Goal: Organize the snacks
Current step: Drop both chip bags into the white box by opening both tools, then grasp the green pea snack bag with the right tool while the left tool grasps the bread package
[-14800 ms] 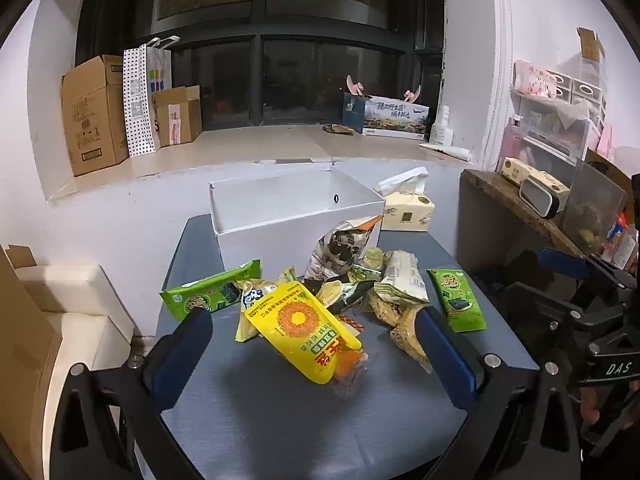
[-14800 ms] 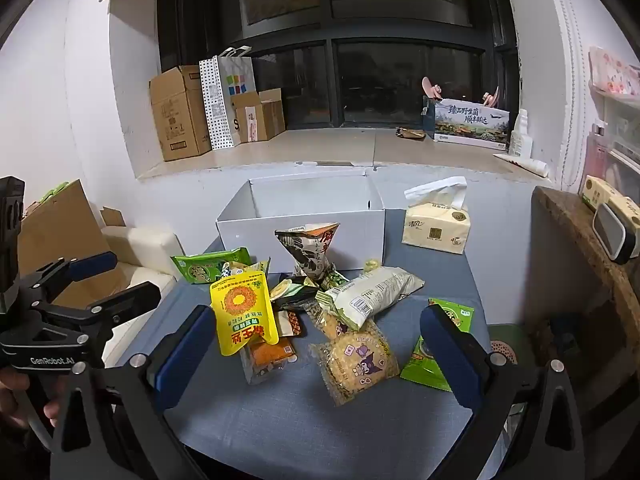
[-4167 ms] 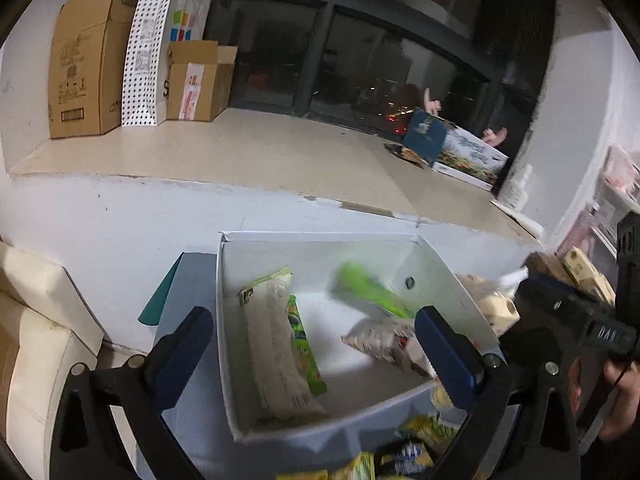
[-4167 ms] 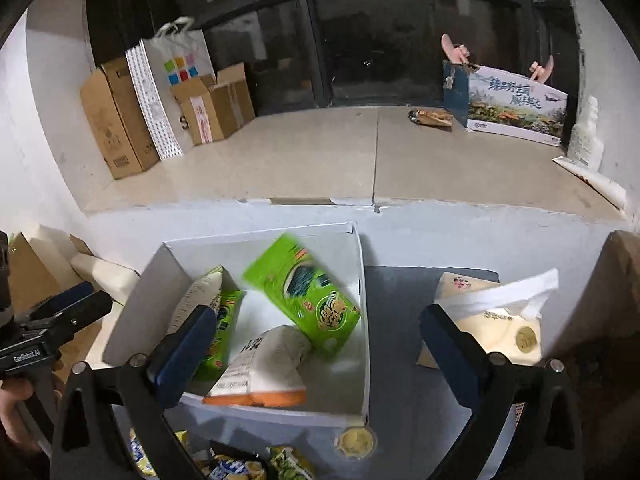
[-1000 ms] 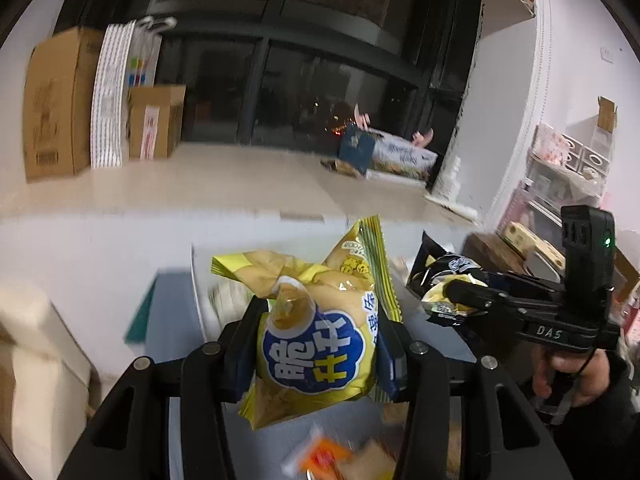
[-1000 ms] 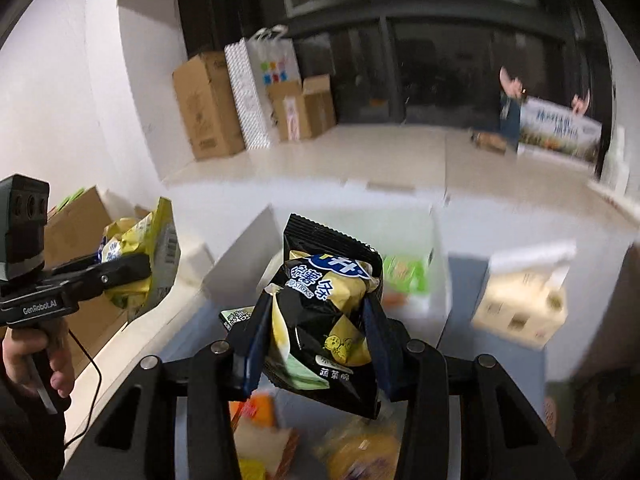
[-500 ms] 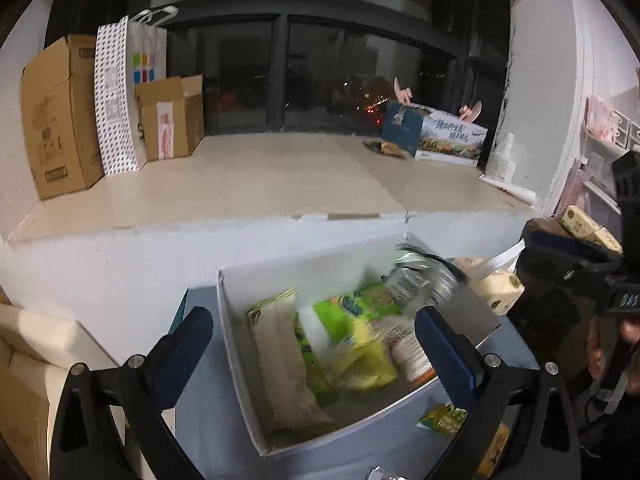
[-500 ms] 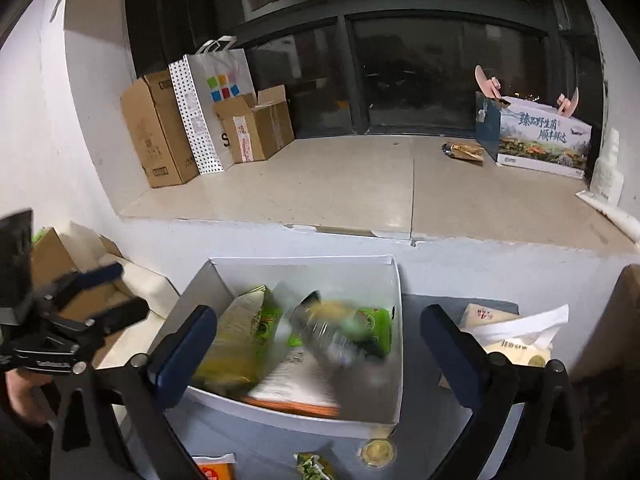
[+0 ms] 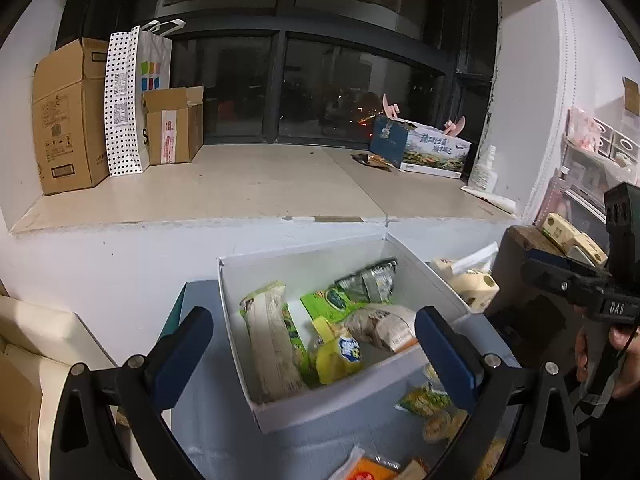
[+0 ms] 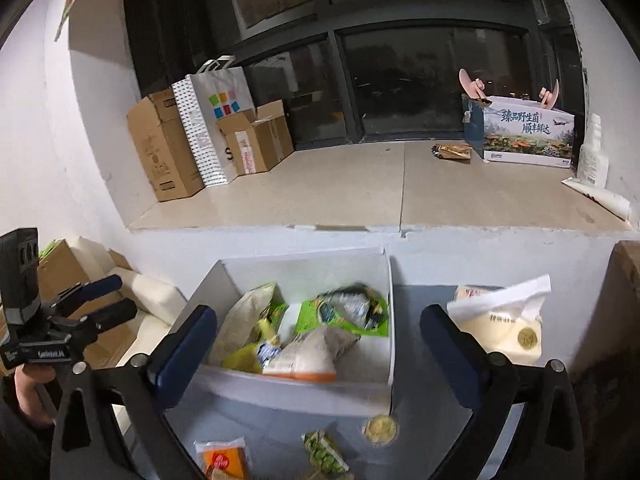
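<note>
A white open box (image 9: 320, 404) (image 10: 292, 394) stands on the grey table and holds several snack bags: a yellow chip bag (image 9: 338, 354) (image 10: 244, 356), a dark chip bag (image 9: 370, 280) (image 10: 354, 300), a green packet (image 9: 332, 300) (image 10: 320, 316), a long pale bag (image 9: 270, 336) and a white-orange bag (image 10: 308, 356). My left gripper (image 9: 312, 344) is open and empty above the box's near side. My right gripper (image 10: 318, 352) is open and empty over the box. Loose snacks lie in front of the box: an orange packet (image 10: 222, 460), a green packet (image 10: 324, 456), a round cookie (image 10: 380, 428).
A tissue pack (image 10: 504, 326) (image 9: 468, 284) stands right of the box. A wide sill behind holds cardboard boxes (image 9: 68, 116), a dotted paper bag (image 9: 128, 100) and a printed carton (image 10: 524, 132). A cream seat (image 9: 32, 344) is at the left. A shelf (image 9: 560, 236) is at the right.
One second ago each gripper was shut on a chip bag. Both opened over the box; the yellow and dark bags now lie inside it.
</note>
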Demonstrator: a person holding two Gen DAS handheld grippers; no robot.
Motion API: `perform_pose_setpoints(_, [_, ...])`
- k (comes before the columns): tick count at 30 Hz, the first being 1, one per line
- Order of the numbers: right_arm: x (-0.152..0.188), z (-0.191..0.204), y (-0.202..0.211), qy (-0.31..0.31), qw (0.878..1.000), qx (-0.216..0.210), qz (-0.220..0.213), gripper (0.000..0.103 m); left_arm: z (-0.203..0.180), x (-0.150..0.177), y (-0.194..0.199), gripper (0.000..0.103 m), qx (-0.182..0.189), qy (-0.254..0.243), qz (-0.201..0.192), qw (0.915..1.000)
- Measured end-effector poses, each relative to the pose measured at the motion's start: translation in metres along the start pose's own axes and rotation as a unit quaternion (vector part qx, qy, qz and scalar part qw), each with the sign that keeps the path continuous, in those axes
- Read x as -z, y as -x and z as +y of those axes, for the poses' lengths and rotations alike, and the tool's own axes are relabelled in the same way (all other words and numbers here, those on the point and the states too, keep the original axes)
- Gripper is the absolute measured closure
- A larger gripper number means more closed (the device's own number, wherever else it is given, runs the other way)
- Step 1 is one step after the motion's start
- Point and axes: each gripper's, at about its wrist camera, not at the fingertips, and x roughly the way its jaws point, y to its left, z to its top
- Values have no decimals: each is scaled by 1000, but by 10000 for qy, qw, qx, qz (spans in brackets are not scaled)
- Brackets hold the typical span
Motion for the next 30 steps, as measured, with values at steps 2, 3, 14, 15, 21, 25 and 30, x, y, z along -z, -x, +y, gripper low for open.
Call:
perform_pose_setpoints(2, [12,5,9,56,10000,-16,-7,0,-2,10,7,0,44,61,42,10000])
perform_pose_setpoints(3, [19,7,13,61,10000,-1,17,0,-3,18,10,0,83,105,78,9999])
perform_pose_setpoints(14, [113,13,46,-78,9990,-66,425,0,-32,121,24,0,391,225,906,9949])
perform_pose_setpoints(15, [123,12,45,-90,9986,-3,530,0,-35,131,23,0,396,211,1019,9938])
perform_pose_setpoints(21, [150,15,21,166,9940,42,1080,0,-44,161,30,0,476,191,1258,9907])
perform_pose_setpoints(25, [148,21,-13,560,9893,167,1335,0,-47,166,34,0,470,185,1296,9903])
perform_pose_setpoints(30, [141,21,-64,829,9801,212,1789,0,-52,171,42,0,402,-48,1282,9909])
